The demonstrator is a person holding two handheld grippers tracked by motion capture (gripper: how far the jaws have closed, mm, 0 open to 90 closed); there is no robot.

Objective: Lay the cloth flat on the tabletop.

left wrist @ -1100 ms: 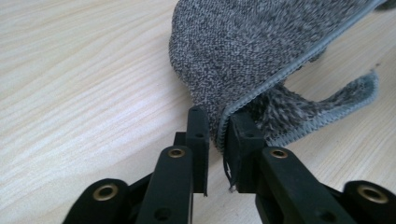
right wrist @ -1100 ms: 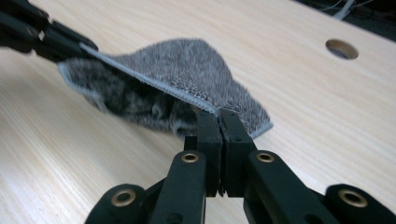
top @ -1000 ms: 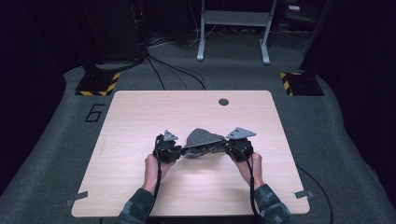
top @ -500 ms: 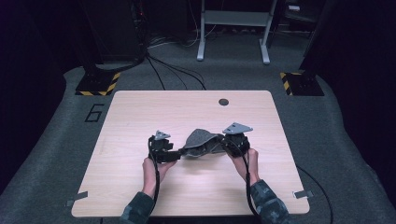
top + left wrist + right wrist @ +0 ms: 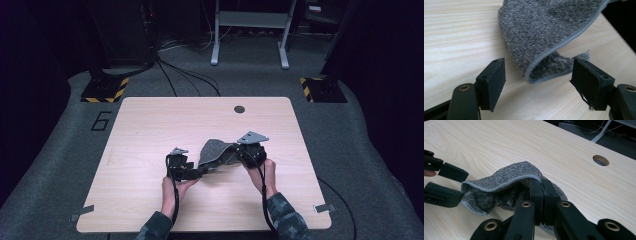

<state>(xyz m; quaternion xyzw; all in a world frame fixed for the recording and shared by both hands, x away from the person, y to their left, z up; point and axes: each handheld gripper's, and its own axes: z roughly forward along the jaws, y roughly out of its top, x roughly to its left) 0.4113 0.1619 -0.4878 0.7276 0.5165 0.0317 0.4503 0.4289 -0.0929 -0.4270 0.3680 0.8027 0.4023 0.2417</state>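
A grey fuzzy cloth (image 5: 215, 149) with a stitched hem lies folded over itself on the wooden table (image 5: 150, 130). My right gripper (image 5: 236, 156) is shut on the cloth's right edge, and its jaws (image 5: 541, 185) pinch the hem and hold that side slightly raised. My left gripper (image 5: 199, 171) stands open at the cloth's left end and its jaws have just been opening. The folded corner of the cloth (image 5: 549, 32) lies between the left gripper (image 5: 537, 82) pads without touching either. The right gripper view also has the left gripper (image 5: 456, 185) open beside the cloth (image 5: 496, 181).
A round cable hole (image 5: 239, 109) sits near the table's far edge, also visible in the right gripper view (image 5: 600, 160). Grey carpet surrounds the table, with yellow-and-black striped bases (image 5: 105, 90) and a metal frame (image 5: 250, 35) beyond it.
The left gripper's jaws have opened and let go of the cloth's left corner, which now lies loose between them. The right gripper keeps its grip and has hardly moved.
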